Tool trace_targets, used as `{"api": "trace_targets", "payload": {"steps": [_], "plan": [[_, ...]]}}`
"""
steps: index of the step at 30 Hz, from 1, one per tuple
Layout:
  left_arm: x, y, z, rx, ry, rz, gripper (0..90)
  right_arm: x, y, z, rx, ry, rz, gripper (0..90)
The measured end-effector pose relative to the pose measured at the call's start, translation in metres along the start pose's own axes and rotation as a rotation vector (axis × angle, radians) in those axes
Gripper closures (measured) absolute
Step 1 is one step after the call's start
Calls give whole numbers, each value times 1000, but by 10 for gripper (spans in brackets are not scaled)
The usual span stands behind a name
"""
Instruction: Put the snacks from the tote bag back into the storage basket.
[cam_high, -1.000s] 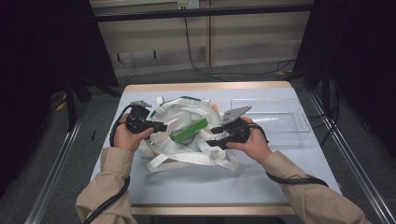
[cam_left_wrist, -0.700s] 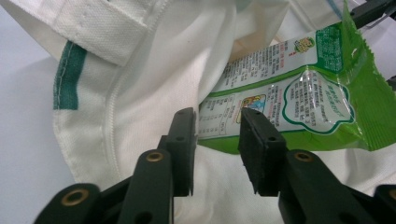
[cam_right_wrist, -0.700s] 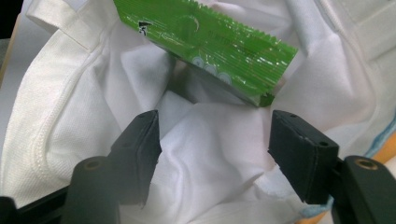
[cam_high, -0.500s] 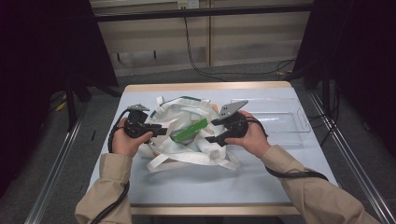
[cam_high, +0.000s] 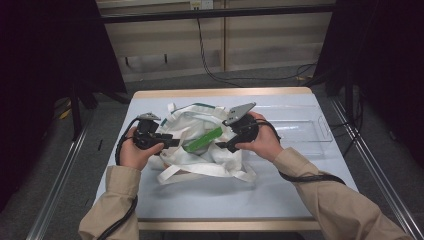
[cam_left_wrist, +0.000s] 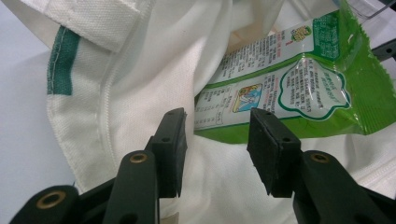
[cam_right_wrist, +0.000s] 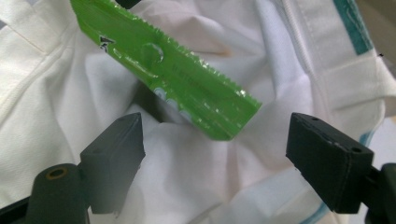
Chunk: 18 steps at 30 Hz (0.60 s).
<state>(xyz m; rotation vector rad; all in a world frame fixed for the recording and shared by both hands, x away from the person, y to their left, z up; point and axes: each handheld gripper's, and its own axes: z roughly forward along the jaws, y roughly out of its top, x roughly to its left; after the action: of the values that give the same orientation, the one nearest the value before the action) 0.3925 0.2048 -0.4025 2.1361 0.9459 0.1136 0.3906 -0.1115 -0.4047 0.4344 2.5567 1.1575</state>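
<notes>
Two grippers met over white tote bag (cam_high: 200, 150) at frame centre. Green snack packet (cam_high: 202, 139) lay half inside bag mouth, between them. Left gripper (cam_left_wrist: 217, 147) at centre left: jaws apart, just been opening, nothing pinched. Right gripper (cam_right_wrist: 210, 158) at centre right: jaws wide, just been opening, packet's serrated end free above them.

Both forearms are reaching in from below, left gripper (cam_high: 167, 141) and right gripper (cam_high: 225, 145) facing each other, jaws just opening, gripping nothing.
</notes>
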Motion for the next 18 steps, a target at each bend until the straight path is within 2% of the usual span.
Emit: {"api": "trace_targets", "payload": {"steps": [2, 7, 10, 15, 18], "plan": [[-1, 0, 0, -6, 0, -7, 560, 0, 3, 2, -10, 10, -8, 204], [0, -1, -2, -5, -4, -6, 532, 1, 9, 11, -1, 21, -64, 242], [0, -2, -2, -7, -3, -11, 514, 2, 12, 16, 12, 34, -94, 299], [2, -4, -3, -2, 3, -10, 457, 8, 17, 25, 34, 63, -188, 444], [2, -4, -4, -15, 19, -9, 428, 11, 18, 28, 62, 73, -226, 543]]}}
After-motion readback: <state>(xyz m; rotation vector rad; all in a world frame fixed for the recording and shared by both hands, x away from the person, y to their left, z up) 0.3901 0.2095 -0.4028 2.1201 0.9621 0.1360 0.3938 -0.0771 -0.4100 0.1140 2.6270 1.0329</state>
